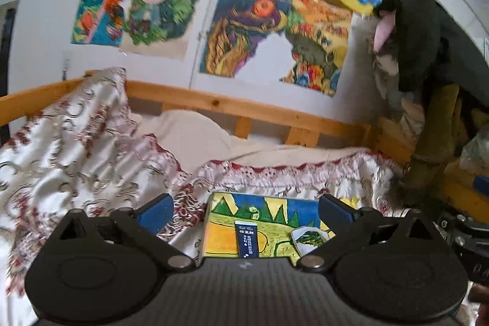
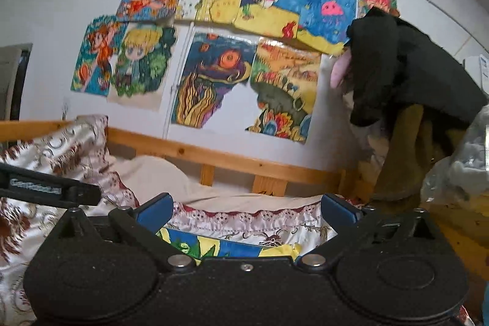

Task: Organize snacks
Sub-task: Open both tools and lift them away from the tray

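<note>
**Both grippers idle above bed; two snack packets lie on drawing board**

The wall is white and carries a cluster of children's drawings. Below it stands the bed, framed in pale wood and draped with a white floral cover; a plain white pillow rests near the far rail. At the bed's right end a dark plush toy sits upright.

On the cover, at the near edge of the bed, lies a painted drawing board (blue sky, green peaks, yellow ground). Two snacks rest on it: a dark blue packet near the middle, lengthwise toward the camera, and a white-and-green packet just beside it toward the board's right edge. The two are apart, not touching.

The left gripper hangs over the board with its blue fingers spread wide, holding nothing. The right gripper is likewise spread and empty, with the board's far edge showing between its fingers. From the right wrist view the packets cannot be seen.
</note>
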Demonstrator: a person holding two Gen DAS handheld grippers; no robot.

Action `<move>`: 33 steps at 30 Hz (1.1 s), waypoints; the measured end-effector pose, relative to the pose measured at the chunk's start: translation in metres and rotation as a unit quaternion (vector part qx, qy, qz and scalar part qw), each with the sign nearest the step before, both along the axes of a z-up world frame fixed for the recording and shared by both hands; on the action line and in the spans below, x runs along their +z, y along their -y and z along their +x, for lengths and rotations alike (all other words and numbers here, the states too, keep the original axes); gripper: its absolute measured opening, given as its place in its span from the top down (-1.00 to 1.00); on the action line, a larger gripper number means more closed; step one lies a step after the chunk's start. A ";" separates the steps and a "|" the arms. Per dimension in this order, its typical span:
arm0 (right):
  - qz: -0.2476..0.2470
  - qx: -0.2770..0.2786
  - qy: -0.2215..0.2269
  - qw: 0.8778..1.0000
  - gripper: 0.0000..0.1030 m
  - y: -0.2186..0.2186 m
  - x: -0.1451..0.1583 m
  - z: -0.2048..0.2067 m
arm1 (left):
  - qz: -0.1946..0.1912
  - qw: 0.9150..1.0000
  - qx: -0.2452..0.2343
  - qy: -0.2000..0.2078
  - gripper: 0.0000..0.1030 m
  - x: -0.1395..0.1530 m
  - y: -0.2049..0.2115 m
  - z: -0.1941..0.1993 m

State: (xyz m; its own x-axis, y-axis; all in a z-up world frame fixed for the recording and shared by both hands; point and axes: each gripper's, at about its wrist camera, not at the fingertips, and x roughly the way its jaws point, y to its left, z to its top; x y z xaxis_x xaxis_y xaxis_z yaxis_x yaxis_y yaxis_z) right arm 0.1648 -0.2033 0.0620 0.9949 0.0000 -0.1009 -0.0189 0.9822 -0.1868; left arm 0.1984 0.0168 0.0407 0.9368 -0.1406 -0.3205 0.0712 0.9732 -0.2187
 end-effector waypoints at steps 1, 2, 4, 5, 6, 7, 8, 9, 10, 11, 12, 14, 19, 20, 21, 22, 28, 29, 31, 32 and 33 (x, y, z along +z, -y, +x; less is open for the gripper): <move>0.004 0.001 0.003 1.000 -0.99 0.001 0.002 -0.007 | -0.006 1.000 0.003 0.005 -0.99 0.001 -0.004 -0.011; 0.008 0.002 0.004 1.000 -0.99 0.003 0.002 -0.013 | -0.008 1.000 0.007 0.007 -0.99 0.002 -0.007 -0.021; 0.016 -0.002 0.004 1.000 -0.99 0.006 0.005 -0.028 | -0.004 1.000 0.015 0.006 -0.99 0.003 -0.011 -0.040; 0.019 -0.002 0.004 1.000 -0.99 0.007 0.005 -0.035 | 0.002 1.000 0.016 0.007 -0.99 0.004 -0.012 -0.050; 0.021 -0.002 0.004 1.000 -0.99 0.008 0.003 -0.045 | 0.007 1.000 0.018 0.008 -0.99 0.005 -0.013 -0.059; 0.025 -0.001 0.002 1.000 -0.99 0.009 0.002 -0.052 | 0.013 1.000 0.021 0.009 -0.99 0.005 -0.014 -0.067; 0.029 0.001 -0.001 1.000 -0.99 0.010 0.001 -0.059 | 0.020 0.999 0.025 0.009 -0.99 0.006 -0.013 -0.076; 0.034 0.002 -0.006 0.999 -0.99 0.011 0.000 -0.065 | 0.027 0.999 0.028 0.009 -0.99 0.006 -0.012 -0.083; 0.041 0.005 -0.011 0.999 -0.99 0.011 -0.001 -0.072 | 0.033 0.999 0.031 0.009 -0.99 0.006 -0.011 -0.091; 0.047 0.006 -0.016 0.999 -0.99 0.012 -0.003 -0.078 | 0.037 0.999 0.034 0.007 -0.99 0.006 -0.010 -0.099; 0.052 0.007 -0.021 0.998 -0.99 0.012 -0.004 -0.083 | 0.040 0.999 0.036 0.005 -0.99 0.005 -0.010 -0.106; 0.059 0.008 -0.036 0.998 -0.99 0.011 -0.009 -0.095 | 0.051 0.998 0.040 -0.004 -0.99 0.003 -0.008 -0.120; 0.067 0.015 -0.066 0.995 -0.99 0.009 -0.028 -0.127 | 0.083 0.993 0.063 -0.047 -0.99 -0.006 -0.008 -0.146; 0.068 0.016 -0.076 0.995 -0.99 0.008 -0.032 -0.131 | 0.083 0.993 0.066 -0.058 -0.99 -0.008 -0.009 -0.150; 0.070 0.017 -0.085 0.994 -0.99 0.008 -0.036 -0.135 | 0.081 0.992 0.067 -0.067 -0.99 -0.010 -0.011 -0.155; 0.071 0.017 -0.095 0.993 -0.99 0.007 -0.040 -0.139 | 0.080 0.992 0.067 -0.077 -0.99 -0.012 -0.012 -0.158; 0.067 0.024 -0.141 0.987 -0.99 -0.004 -0.059 -0.155 | 0.091 0.985 0.080 -0.124 -0.99 -0.024 -0.018 -0.173; 0.066 0.026 -0.152 0.986 -0.99 -0.007 -0.063 -0.155 | 0.097 0.982 0.086 -0.139 -0.99 -0.026 -0.018 -0.172; 0.065 0.028 -0.171 0.983 -0.99 -0.010 -0.069 -0.155 | 0.105 0.977 0.093 -0.159 -0.99 -0.031 -0.018 -0.172; 0.065 0.028 -0.179 0.981 -0.99 -0.012 -0.072 -0.155 | 0.106 0.976 0.093 -0.166 -0.99 -0.033 -0.018 -0.173; 0.065 0.028 -0.186 0.980 -0.99 -0.014 -0.075 -0.154 | 0.107 0.975 0.094 -0.172 -0.99 -0.034 -0.019 -0.173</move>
